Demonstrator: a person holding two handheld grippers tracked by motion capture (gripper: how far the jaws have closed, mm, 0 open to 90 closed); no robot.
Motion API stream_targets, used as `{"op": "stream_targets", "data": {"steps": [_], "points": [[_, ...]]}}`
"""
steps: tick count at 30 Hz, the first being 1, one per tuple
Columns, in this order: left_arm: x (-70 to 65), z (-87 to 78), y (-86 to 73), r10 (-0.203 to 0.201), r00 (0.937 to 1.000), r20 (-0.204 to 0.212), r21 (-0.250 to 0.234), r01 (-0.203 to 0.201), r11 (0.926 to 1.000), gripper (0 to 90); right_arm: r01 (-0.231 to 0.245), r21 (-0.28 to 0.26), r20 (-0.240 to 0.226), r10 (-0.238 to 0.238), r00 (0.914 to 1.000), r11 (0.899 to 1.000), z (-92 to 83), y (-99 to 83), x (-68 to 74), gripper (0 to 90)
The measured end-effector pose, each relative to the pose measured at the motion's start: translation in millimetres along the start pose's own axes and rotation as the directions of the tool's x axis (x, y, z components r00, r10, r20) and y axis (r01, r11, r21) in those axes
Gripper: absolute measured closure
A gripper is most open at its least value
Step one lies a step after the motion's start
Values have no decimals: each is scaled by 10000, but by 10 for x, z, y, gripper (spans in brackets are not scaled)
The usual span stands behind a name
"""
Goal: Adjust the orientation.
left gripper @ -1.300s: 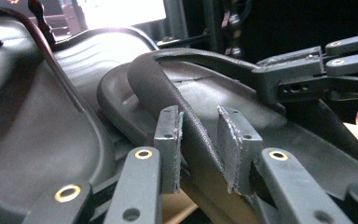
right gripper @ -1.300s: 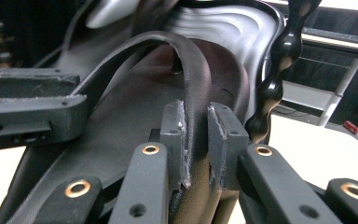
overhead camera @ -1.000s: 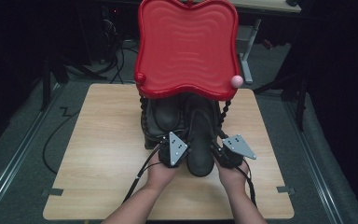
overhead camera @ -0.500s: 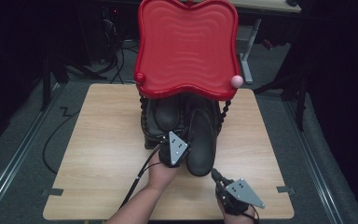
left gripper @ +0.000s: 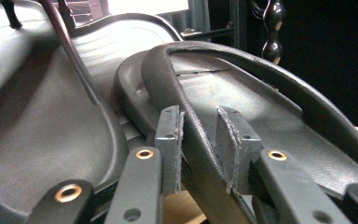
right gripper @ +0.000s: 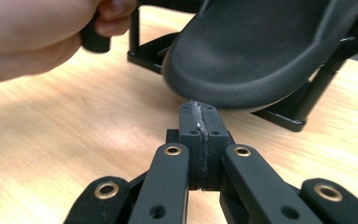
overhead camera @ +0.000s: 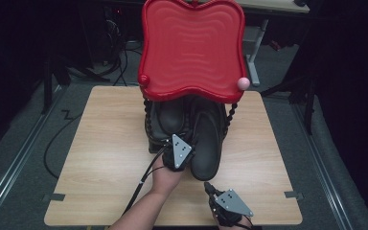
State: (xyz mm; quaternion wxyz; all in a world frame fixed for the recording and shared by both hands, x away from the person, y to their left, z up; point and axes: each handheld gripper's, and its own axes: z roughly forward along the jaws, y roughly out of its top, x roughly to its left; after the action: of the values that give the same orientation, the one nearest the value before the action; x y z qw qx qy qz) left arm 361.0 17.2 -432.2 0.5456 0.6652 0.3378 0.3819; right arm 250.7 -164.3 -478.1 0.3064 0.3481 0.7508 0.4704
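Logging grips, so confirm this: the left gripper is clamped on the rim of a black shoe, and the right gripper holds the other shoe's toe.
Wrong on the right gripper: the right gripper view shows its jaws shut on nothing, short of the shoe toe. The left gripper does clamp a shoe rim.

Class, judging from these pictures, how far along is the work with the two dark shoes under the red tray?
Done: both dark rubber shoes lie on the black rack under the red wavy tray. In hand: the left gripper pinches one shoe's rim. The right gripper is shut and empty. Left: letting go.
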Motion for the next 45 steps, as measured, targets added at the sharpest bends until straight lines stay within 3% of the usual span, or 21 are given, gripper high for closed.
{"op": "stream_targets", "data": {"steps": [2,10,19,25,32,38,45], "points": [[-1,0,1,-19,10000,0,0,19,10000,712,127,59,-15,-127,9999,9999,28,-8,24,897],[-3,4,-23,-109,9998,148,90,108,9999,671,-125,-4,245,125,9996,9999,110,31,-60,897],[-74,-16,-30,7,9992,398,36,-8,10000,651,-736,-362,617,757,9952,9966,244,150,-300,896],[-116,11,-44,135,9985,538,186,-146,9997,647,-821,-512,799,860,9931,9953,362,224,-456,896],[-109,15,-63,220,9985,501,316,-236,9992,673,-1001,-687,771,1053,9914,9926,233,192,-434,892],[-87,-97,-78,280,9984,485,20,-281,9996,706,-982,-874,1007,1069,9892,9913,238,197,-425,897],[-24,-371,-194,61,9985,537,-26,-60,10000,822,-1026,-854,1173,1123,9867,9910,335,200,-444,897]]}}
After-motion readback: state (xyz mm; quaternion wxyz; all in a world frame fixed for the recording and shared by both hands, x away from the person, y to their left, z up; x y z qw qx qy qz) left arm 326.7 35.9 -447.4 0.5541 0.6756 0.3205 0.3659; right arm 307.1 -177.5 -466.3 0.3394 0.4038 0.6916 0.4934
